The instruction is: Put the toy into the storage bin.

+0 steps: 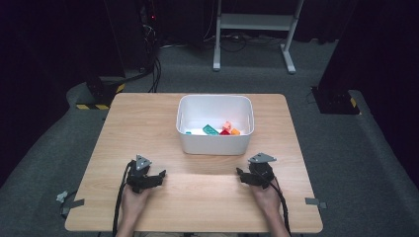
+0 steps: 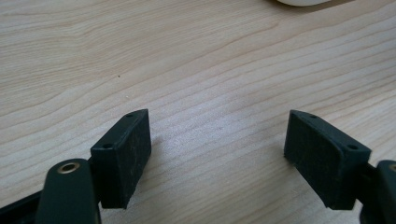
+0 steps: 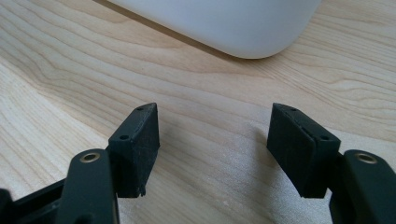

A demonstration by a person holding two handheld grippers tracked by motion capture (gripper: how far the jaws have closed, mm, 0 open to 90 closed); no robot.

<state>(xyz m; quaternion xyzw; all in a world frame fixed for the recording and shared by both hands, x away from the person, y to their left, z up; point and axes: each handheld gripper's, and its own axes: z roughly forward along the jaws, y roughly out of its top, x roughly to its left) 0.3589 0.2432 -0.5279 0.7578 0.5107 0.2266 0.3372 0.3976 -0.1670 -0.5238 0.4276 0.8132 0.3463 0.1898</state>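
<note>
At the near edge of the wooden table (image 1: 148, 118), a person's two forearms come in, each hand holding a black two-jaw gripper low over the bare wood. The left gripper (image 1: 159, 177) sits toward the near left of the tabletop, its jaws pointing right and slightly away. In the left gripper view, the left gripper (image 2: 217, 149) has its jaws spread wide with nothing but wood grain between them. The right gripper (image 1: 240, 175) sits toward the near right, its jaws pointing left, with a grey three-cornered plate on top. In the right gripper view, the right gripper (image 3: 215, 144) also has its jaws spread wide and empty, and the rounded near corner of the white bin (image 3: 233, 28) shows just beyond them.

Farther out, at the middle of the table, stands the white bin (image 1: 215, 143), a rounded rectangular tub, apart from both grippers. Inside it, against the near wall, lie several small toy blocks: a teal block (image 1: 210, 130), a pink block (image 1: 227, 125), a red one (image 1: 225, 132) and an orange one (image 1: 235, 132), clustered close together.

Beyond the table lies grey carpet, with the white legs of a frame (image 1: 252, 22) at the far side.
</note>
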